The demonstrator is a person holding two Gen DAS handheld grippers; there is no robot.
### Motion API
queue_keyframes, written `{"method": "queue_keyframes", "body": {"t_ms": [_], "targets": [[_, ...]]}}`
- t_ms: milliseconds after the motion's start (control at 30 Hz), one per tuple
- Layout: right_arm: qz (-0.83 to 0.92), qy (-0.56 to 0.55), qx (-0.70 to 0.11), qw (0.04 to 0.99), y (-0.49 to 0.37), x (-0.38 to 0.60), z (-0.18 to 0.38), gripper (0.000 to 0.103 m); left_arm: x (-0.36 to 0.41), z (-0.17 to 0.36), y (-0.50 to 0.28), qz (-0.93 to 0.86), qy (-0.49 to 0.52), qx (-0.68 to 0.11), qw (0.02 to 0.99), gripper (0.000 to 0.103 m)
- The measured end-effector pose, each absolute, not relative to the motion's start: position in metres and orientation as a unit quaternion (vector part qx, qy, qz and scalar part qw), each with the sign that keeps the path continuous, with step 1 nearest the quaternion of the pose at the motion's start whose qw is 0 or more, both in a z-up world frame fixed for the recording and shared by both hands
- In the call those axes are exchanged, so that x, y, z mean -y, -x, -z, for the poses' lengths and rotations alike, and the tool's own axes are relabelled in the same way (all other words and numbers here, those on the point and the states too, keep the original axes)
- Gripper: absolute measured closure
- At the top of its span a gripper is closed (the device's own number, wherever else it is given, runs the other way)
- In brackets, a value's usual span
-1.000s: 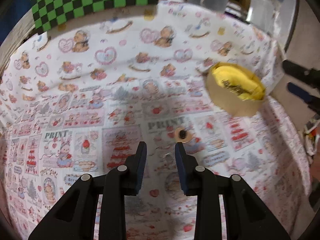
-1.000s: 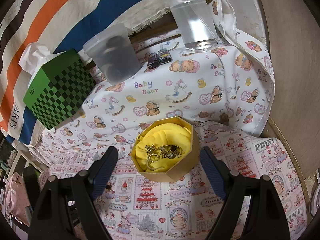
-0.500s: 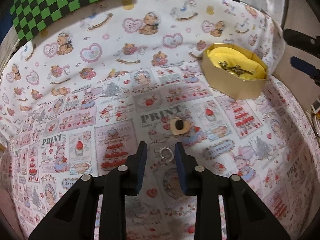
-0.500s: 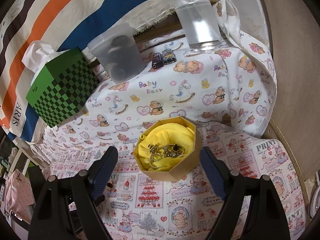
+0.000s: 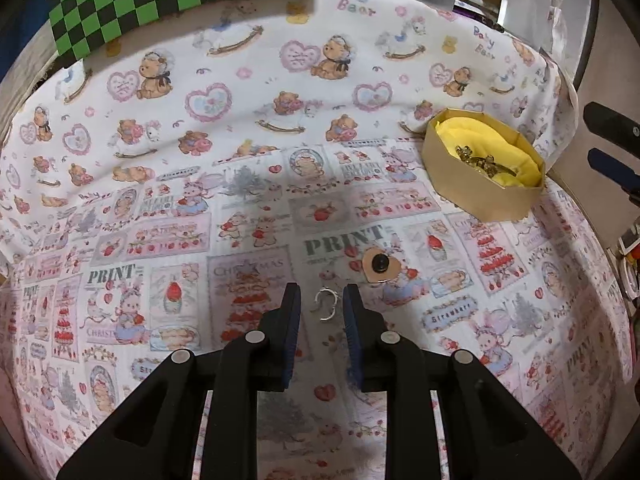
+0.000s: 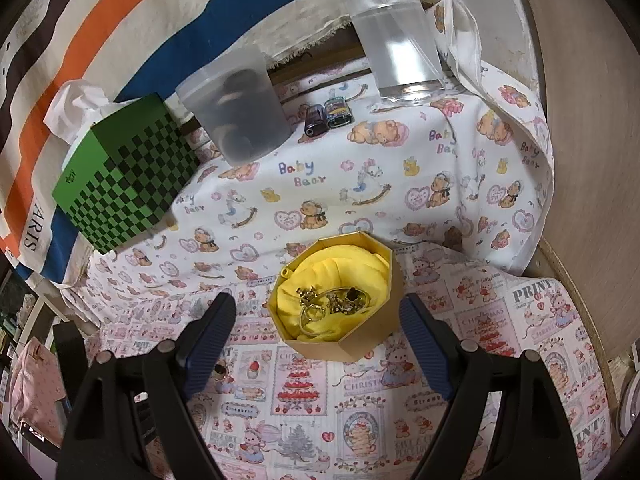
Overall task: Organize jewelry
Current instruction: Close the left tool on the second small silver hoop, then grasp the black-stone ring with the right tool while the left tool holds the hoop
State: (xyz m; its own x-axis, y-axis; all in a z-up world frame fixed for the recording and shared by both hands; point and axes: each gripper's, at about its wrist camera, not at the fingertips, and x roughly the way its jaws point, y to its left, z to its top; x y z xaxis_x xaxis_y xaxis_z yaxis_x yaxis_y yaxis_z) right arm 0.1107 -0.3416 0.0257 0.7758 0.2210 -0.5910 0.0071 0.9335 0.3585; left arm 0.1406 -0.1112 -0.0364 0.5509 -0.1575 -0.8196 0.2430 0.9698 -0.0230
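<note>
A small silver ring lies on the printed cloth between the fingers of my left gripper, which is open and low over it. A heart-shaped gold piece with a dark stud lies just beyond, to the right. A gold octagonal box lined with yellow cloth holds several gold jewelry pieces. My right gripper is wide open and empty, hovering with its fingers on either side of the box in the right wrist view.
A green checkered box stands at the back left. A frosted plastic cup, two small dark items and a clear bottle stand along the back. The table edge runs on the right.
My left gripper moved forward and down until the silver ring lies between its fingers. The right gripper stayed around the box, drifting only slightly.
</note>
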Motion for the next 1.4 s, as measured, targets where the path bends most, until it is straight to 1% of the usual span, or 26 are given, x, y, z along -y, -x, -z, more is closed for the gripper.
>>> {"method": "queue_keyframes", "body": {"t_ms": [200, 300, 333, 533, 767, 867, 933, 1000, 1033, 1067, 1133, 1267, 1333, 1367, 1400], "targets": [[-0.058, -0.174, -0.331, 0.926, -0.111, 0.342, -0.025, 0.021, 0.12, 0.045, -0.151, 0.112, -0.045, -0.465, 0.877, 0.082], [-0.058, -0.174, -0.331, 0.926, -0.111, 0.342, -0.025, 0.021, 0.12, 0.049, -0.151, 0.09, -0.055, -0.457, 0.883, 0.091], [-0.058, -0.174, -0.332, 0.925, -0.111, 0.342, -0.025, 0.021, 0.12, 0.049, -0.151, 0.089, -0.058, -0.456, 0.884, 0.091], [-0.058, -0.174, -0.331, 0.925, -0.11, 0.342, -0.025, 0.021, 0.115, 0.045, -0.147, 0.09, -0.042, -0.456, 0.884, 0.092], [-0.07, -0.173, -0.338, 0.922, -0.108, 0.334, -0.028, 0.021, 0.089, 0.018, -0.131, 0.076, -0.015, -0.418, 0.905, 0.092], [-0.107, -0.153, -0.332, 0.925, -0.102, 0.315, -0.031, 0.021, 0.076, 0.005, -0.129, 0.061, -0.004, -0.397, 0.916, 0.092], [-0.136, -0.141, -0.342, 0.919, -0.102, 0.301, -0.026, 0.021, 0.067, 0.006, -0.131, 0.05, -0.002, -0.395, 0.917, 0.092], [-0.163, -0.126, -0.373, 0.905, -0.111, 0.28, -0.014, 0.022, 0.058, 0.009, -0.136, 0.044, 0.011, -0.405, 0.913, 0.092], [-0.165, -0.124, -0.381, 0.901, -0.114, 0.275, -0.01, 0.026, 0.054, 0.009, -0.136, 0.047, 0.022, -0.407, 0.912, 0.092], [-0.166, -0.115, -0.394, 0.896, -0.119, 0.265, -0.003, 0.029, 0.05, 0.008, -0.137, 0.047, 0.031, -0.409, 0.911, 0.092], [-0.169, -0.091, -0.414, 0.89, -0.125, 0.247, 0.008, 0.039, 0.046, 0.006, -0.134, 0.043, 0.043, -0.406, 0.912, 0.092], [-0.167, -0.038, -0.421, 0.891, -0.128, 0.218, 0.018, 0.053, 0.044, 0.002, -0.13, 0.031, 0.035, -0.395, 0.918, 0.092], [-0.168, -0.025, -0.424, 0.89, -0.129, 0.209, 0.021, 0.066, 0.044, 0.003, -0.13, 0.029, 0.033, -0.395, 0.918, 0.092], [-0.169, -0.021, -0.427, 0.888, -0.132, 0.205, 0.022, 0.069, 0.044, 0.003, -0.131, 0.029, 0.031, -0.395, 0.918, 0.092], [-0.167, -0.017, -0.431, 0.887, -0.134, 0.201, 0.023, 0.074, 0.044, 0.003, -0.131, 0.027, 0.028, -0.394, 0.918, 0.092]]}}
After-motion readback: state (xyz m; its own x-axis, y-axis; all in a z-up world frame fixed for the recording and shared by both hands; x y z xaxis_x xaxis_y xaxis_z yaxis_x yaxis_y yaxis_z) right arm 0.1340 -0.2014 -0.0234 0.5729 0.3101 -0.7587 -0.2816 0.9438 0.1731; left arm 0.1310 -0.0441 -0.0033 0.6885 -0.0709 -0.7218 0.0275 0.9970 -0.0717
